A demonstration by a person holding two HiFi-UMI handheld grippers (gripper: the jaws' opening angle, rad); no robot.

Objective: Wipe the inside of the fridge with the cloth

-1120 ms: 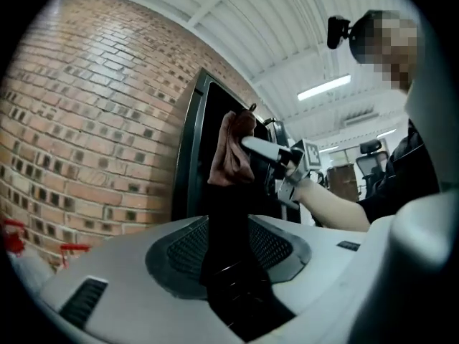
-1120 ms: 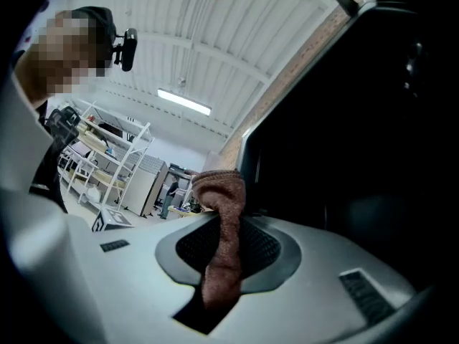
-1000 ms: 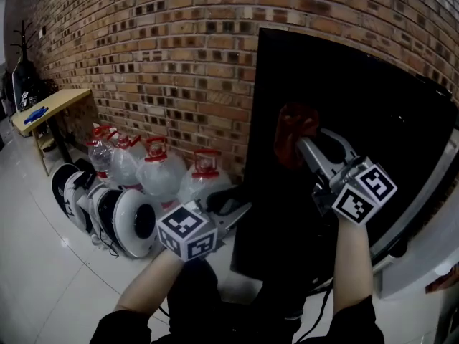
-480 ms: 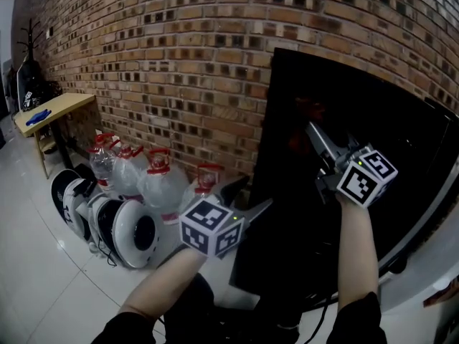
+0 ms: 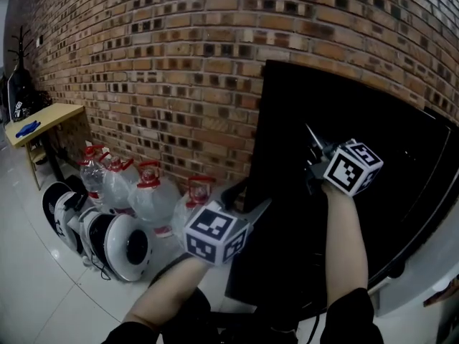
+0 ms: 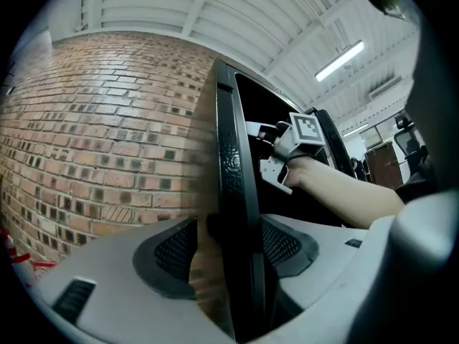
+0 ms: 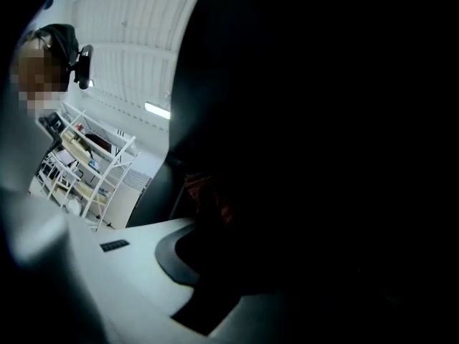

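My left gripper [image 5: 245, 198] sits low at about six o'clock, its jaws astride the black front edge [image 6: 233, 163] of the fridge [image 5: 387, 127]. They have just been closing a little from wide. They stand apart with that edge between them, and there is a sliver of blurred brick between the left pad and the panel, so nothing is clamped. My right gripper [image 5: 312, 143] is up at about one o'clock, reaching into the fridge's dark inside with its tips angled toward eleven o'clock. It is closed partway on the red cloth [image 7: 209, 192], which bunches at the jaw tips in the gloom. I cannot tell what the cloth touches in there. From my left gripper's camera, the right hand and its marker cube [image 6: 307, 126] show at two o'clock, just past the black edge. The brick wall [image 5: 179, 63] fills ten to twelve o'clock. The red-capped water bottles [image 5: 147, 192] stand at its foot near eight o'clock, and a wooden table [image 5: 43, 117] stands farther off at nine.
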